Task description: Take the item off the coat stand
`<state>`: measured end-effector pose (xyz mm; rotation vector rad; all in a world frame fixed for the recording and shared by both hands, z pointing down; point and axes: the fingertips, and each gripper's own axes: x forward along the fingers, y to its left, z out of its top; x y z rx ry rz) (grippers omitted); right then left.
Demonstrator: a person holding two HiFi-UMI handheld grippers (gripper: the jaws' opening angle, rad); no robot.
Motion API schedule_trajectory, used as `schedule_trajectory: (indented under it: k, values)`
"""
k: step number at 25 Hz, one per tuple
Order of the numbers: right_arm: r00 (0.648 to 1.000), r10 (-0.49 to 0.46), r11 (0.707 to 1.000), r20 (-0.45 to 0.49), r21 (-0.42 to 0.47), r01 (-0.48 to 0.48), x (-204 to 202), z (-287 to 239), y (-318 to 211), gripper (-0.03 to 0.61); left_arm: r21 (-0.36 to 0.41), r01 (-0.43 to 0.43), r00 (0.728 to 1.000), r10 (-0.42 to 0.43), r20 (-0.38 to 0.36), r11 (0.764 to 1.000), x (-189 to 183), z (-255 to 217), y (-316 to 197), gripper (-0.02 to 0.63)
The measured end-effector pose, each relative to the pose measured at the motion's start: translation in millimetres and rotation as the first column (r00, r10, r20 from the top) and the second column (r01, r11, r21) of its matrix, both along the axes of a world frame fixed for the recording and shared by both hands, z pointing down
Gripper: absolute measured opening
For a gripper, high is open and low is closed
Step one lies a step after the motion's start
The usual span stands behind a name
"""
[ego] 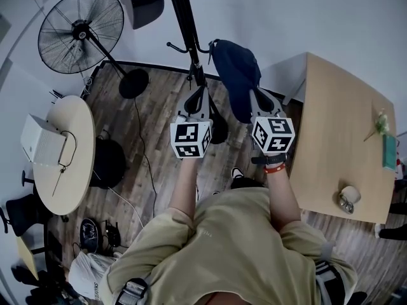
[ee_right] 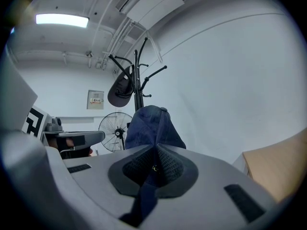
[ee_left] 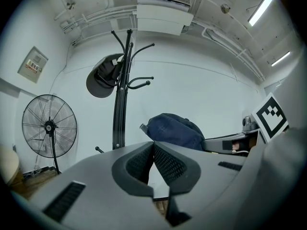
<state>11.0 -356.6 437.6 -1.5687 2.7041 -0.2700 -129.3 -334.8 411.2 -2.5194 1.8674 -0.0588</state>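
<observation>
Right tool [ee_right: 154, 152] pinching dark navy fabric cap [ee_right: 151, 126] by its edge so it hangs clear of black metal coat stand [ee_right: 139, 83] hooks. Left tool [ee_left: 153, 146] pressed together, empty, not needed.

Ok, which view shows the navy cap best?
Right gripper view: the navy cap sits close and central, pinched by the right gripper. Head view shows it from above; in the left gripper view it is partly hidden.

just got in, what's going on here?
A person holds a gripper in each hand, facing a coat stand. The right gripper is shut on a navy cap, which looks clear of the stand. The left gripper is shut and empty. A second dark cap hangs on the stand.
</observation>
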Motion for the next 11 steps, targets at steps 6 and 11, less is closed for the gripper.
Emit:
schedule_trajectory:
  k: [6,11]
  values:
    - [1.000,-0.001,1.000,0.003,-0.003,0.001,4.7,-2.5,-6.2,0.029,-0.010,-0.001,1.000,0.001,-0.001,1.000,7.0,0.6,-4.9,0.023]
    - [1.000,0.002,1.000,0.018,0.003,-0.002,7.5,-6.4,-6.2,0.029,-0.019,0.003,1.000,-0.003,-0.004,1.000,5.2,5.4,-5.1,0.023]
